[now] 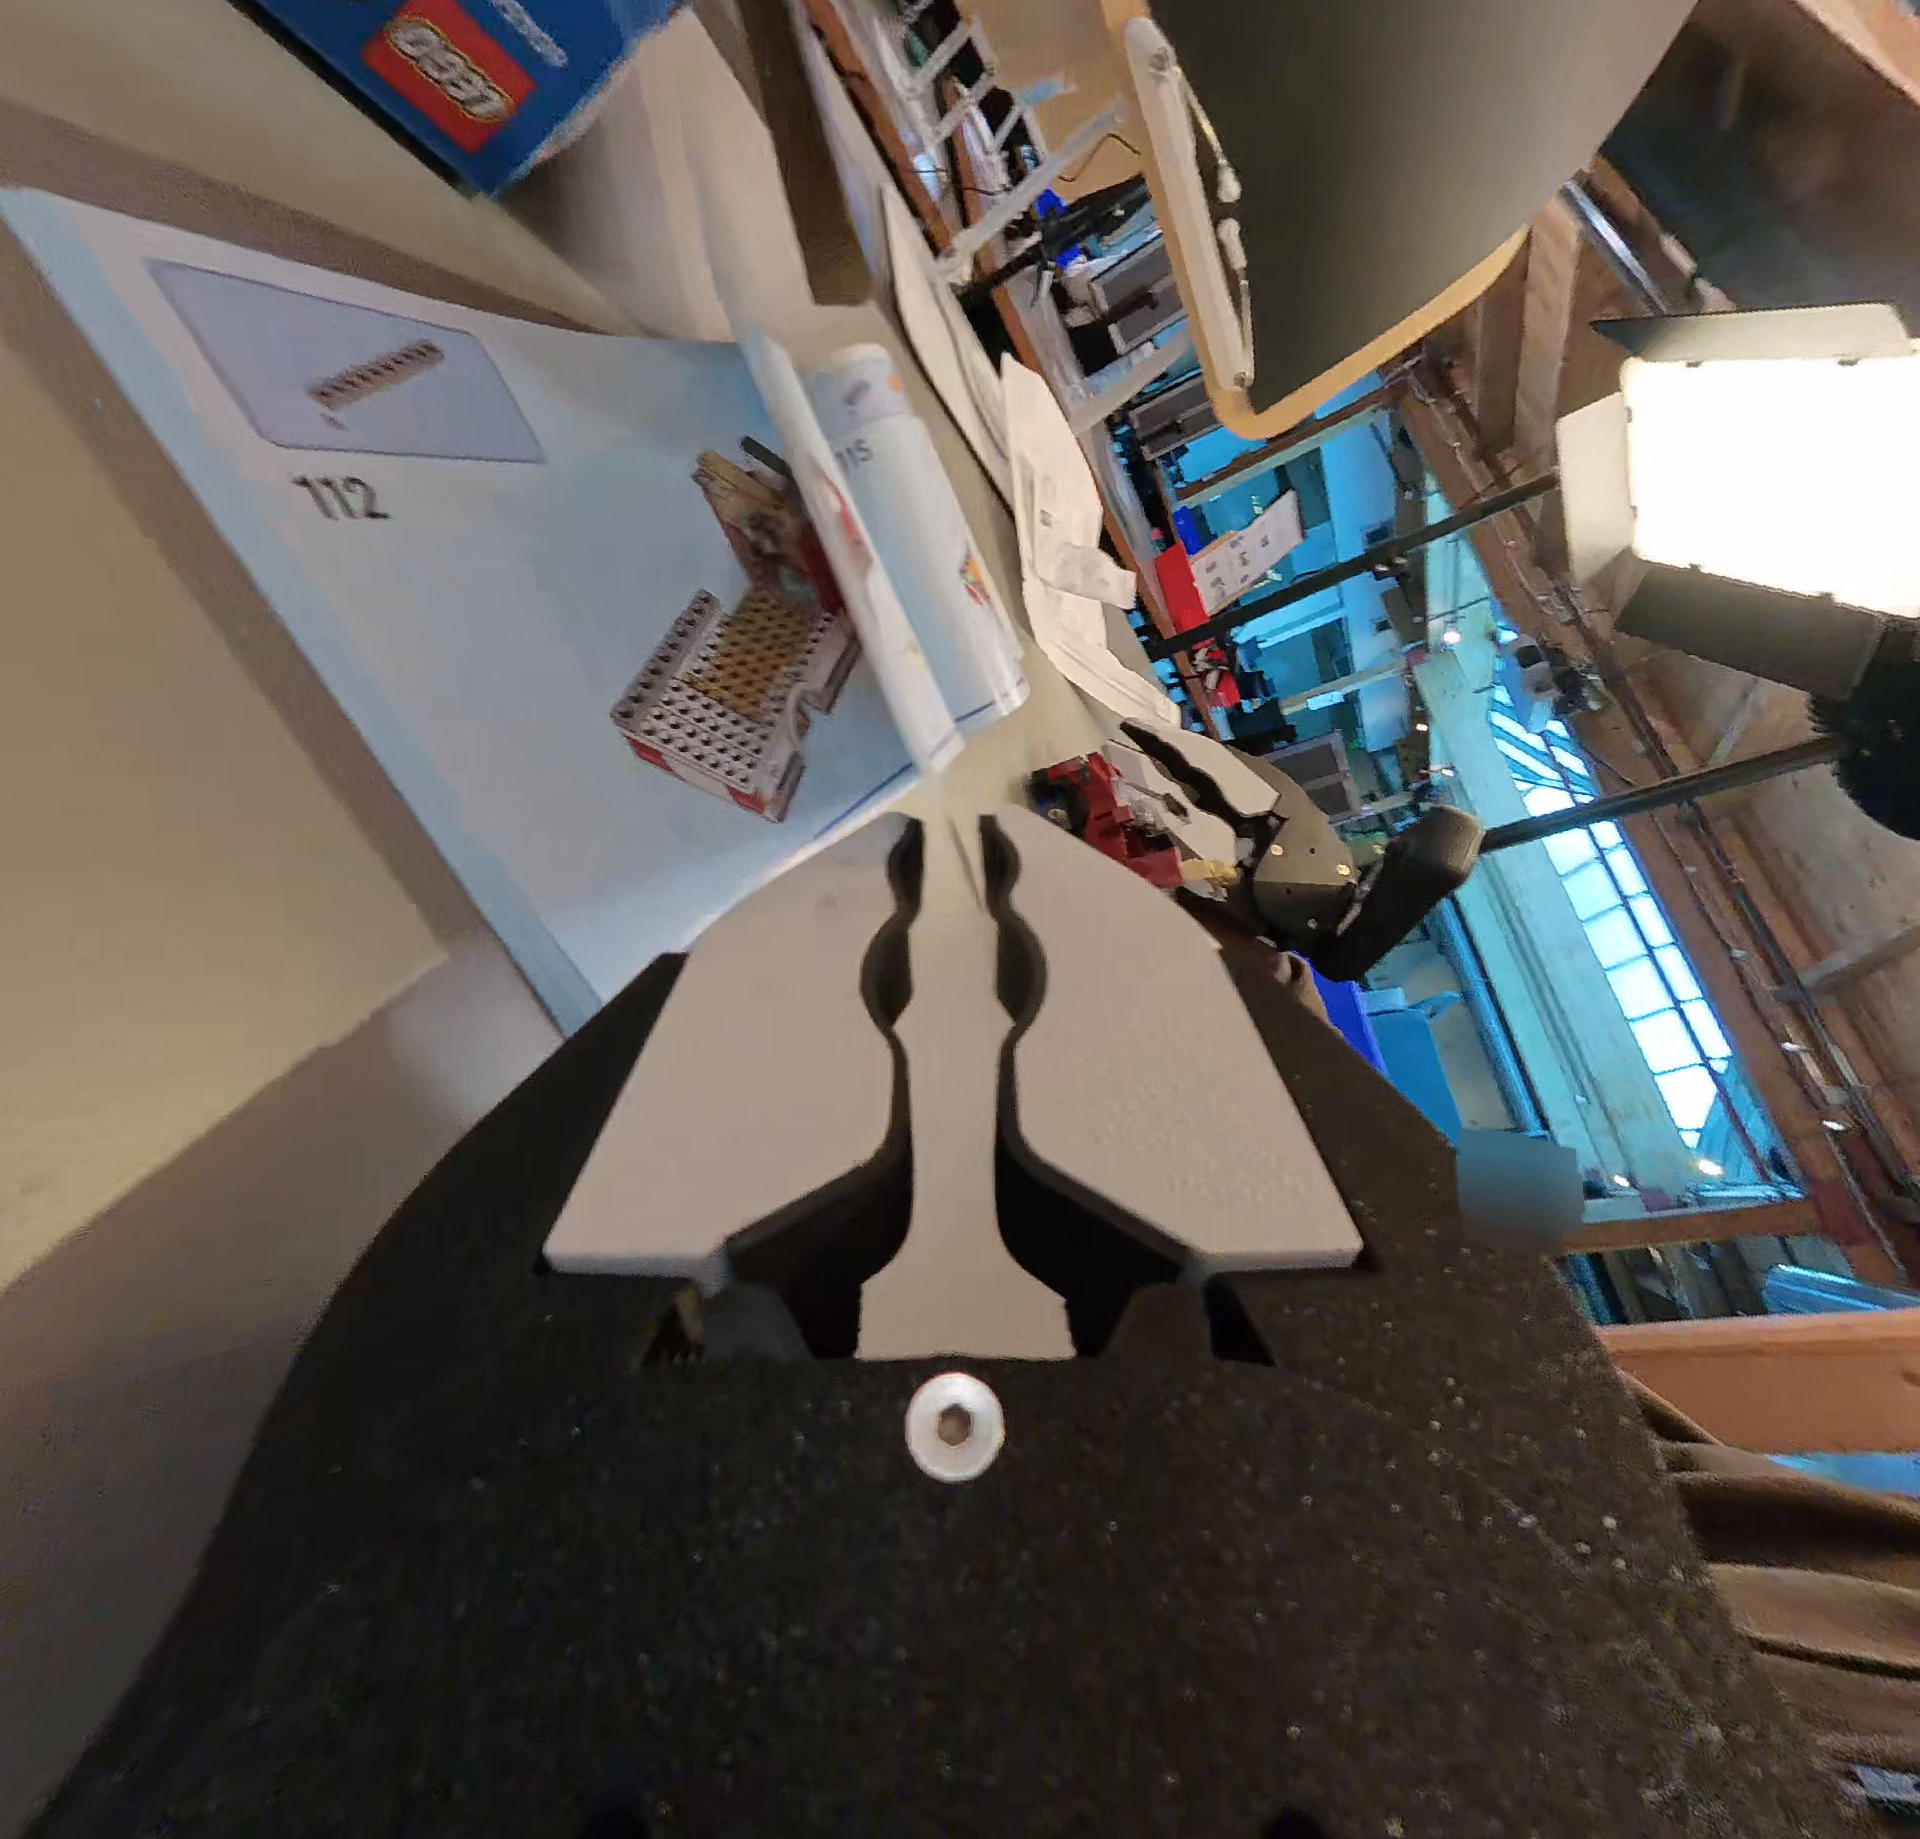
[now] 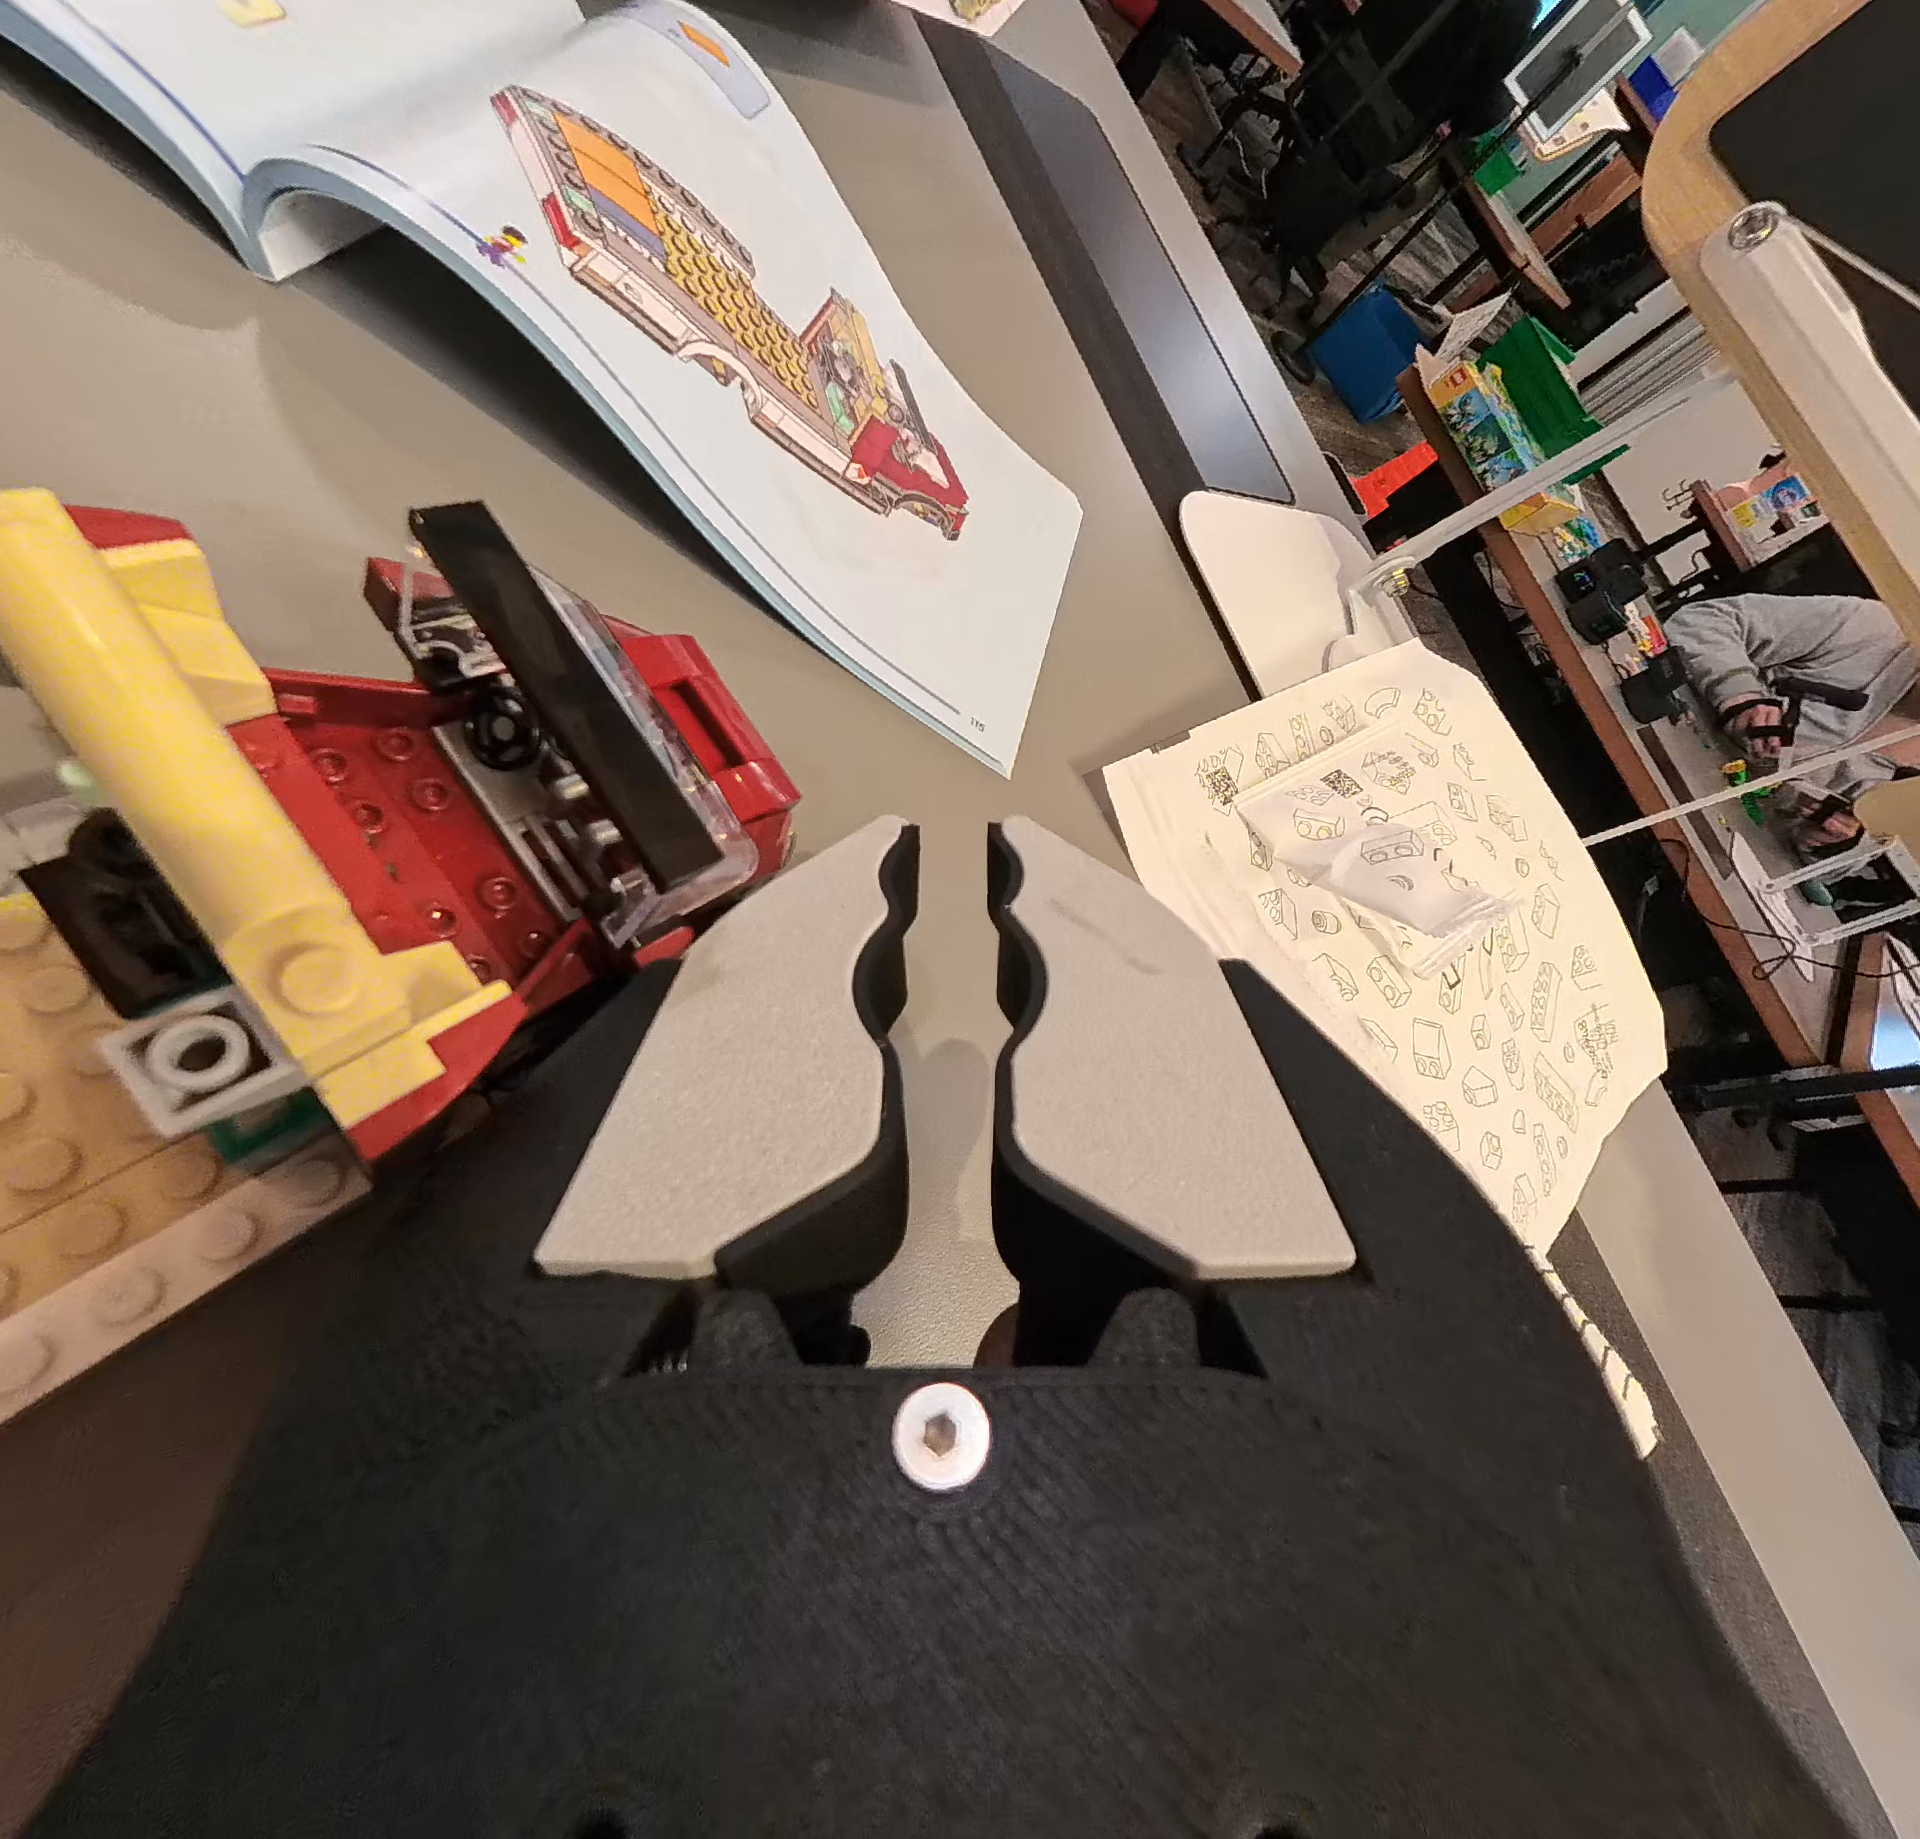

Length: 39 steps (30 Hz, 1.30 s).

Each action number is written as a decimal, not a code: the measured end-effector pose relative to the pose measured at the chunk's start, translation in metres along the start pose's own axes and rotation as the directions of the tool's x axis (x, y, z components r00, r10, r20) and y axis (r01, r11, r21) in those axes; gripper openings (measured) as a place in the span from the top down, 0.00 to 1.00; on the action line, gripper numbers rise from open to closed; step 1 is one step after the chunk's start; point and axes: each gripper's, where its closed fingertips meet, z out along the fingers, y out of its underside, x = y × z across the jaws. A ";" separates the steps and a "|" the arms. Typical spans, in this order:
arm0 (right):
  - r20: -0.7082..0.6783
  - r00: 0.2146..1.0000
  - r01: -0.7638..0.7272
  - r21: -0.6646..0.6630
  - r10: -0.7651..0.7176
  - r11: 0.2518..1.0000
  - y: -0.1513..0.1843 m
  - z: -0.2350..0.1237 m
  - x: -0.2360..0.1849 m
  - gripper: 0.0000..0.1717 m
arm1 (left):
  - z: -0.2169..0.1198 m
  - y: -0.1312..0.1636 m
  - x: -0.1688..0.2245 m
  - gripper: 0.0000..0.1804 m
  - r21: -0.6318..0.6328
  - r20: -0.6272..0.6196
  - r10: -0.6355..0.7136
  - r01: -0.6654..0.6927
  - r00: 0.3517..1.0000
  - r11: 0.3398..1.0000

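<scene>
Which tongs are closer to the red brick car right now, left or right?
Right. The right tongs sit just beside the red brick car; the left tongs are farther off, near the open booklet.

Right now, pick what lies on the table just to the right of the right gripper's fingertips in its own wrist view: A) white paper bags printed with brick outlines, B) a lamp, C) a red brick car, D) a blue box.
A: the white paper bags printed with brick outlines lie right of the right gripper; the red brick car sits on its left.
</scene>
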 end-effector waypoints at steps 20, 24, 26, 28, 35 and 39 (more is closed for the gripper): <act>0.078 0.996 -0.045 0.066 0.040 0.997 -0.034 -0.080 -0.011 0.91 | 0.049 0.043 0.117 0.69 0.044 -0.310 0.424 -0.433 0.851 0.900; 0.279 0.960 -0.094 0.204 0.034 0.975 -0.082 -0.133 -0.087 0.91 | 0.056 0.072 0.156 0.70 0.051 -0.537 0.212 -0.220 0.816 0.974; 0.397 0.918 -0.130 0.253 0.020 0.959 -0.096 -0.151 -0.134 0.90 | 0.054 0.075 0.174 0.71 0.051 -0.633 0.105 -0.094 0.767 0.994; 0.530 0.847 -0.210 0.266 0.039 0.941 -0.103 -0.161 -0.177 0.89 | 0.055 0.077 0.186 0.72 0.020 -0.694 -0.006 0.028 0.720 0.999; 0.631 0.775 -0.175 0.248 -0.022 0.953 -0.098 -0.163 -0.226 0.80 | 0.064 0.082 0.183 0.72 -0.056 -0.720 -0.248 0.302 0.648 0.952; 0.690 0.722 -0.239 0.319 -0.052 0.917 -0.114 -0.178 -0.235 0.79 | 0.057 0.073 0.171 0.71 -0.044 -0.721 -0.314 0.412 0.617 0.910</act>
